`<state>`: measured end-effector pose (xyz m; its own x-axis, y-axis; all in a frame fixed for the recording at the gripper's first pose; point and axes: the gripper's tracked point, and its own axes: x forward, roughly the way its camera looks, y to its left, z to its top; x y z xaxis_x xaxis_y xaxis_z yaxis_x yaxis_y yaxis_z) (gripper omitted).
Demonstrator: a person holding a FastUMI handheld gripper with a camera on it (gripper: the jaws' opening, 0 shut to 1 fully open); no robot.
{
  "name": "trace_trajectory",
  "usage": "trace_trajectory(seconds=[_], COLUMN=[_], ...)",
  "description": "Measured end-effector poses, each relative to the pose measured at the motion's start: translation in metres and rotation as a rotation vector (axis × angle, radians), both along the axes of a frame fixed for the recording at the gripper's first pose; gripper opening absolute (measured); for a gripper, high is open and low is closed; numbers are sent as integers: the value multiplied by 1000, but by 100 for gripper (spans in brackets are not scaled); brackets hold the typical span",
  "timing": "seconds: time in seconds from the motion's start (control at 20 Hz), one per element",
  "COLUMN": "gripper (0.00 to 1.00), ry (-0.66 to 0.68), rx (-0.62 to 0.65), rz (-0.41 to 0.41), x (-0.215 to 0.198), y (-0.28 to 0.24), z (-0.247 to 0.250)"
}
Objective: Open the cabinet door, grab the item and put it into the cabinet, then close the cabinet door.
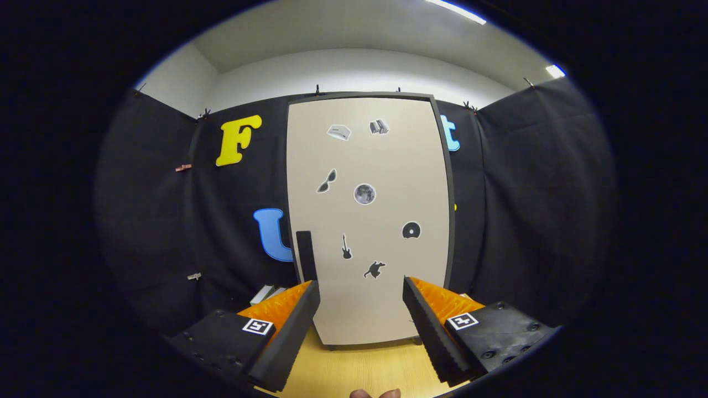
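Note:
A tall beige cabinet (368,221) with a dark frame stands on the wooden table, straight ahead of my gripper (360,288). Its door is shut and carries several small dark stickers. A dark upright handle (306,255) sits on the door's left edge, just above my left finger. The gripper is open, fingers wide apart, with nothing between them and a short gap to the door. Beside the cabinet's lower left, behind my left finger, lies a partly hidden white and green item (266,293), flat like a box or book.
The light wooden tabletop (365,367) runs from the fingers to the cabinet's foot. Black cloth walls close in on the left, right and behind the cabinet. Fingertips of a person's hand (375,393) peek in below the gripper.

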<state>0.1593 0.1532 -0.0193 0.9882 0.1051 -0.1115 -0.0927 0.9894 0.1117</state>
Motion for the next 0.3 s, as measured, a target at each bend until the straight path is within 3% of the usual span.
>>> trace_trajectory(seconds=[0.3], gripper=[98], ry=[-4], rx=[-2], rz=[4], x=[0], y=[1], z=[2])
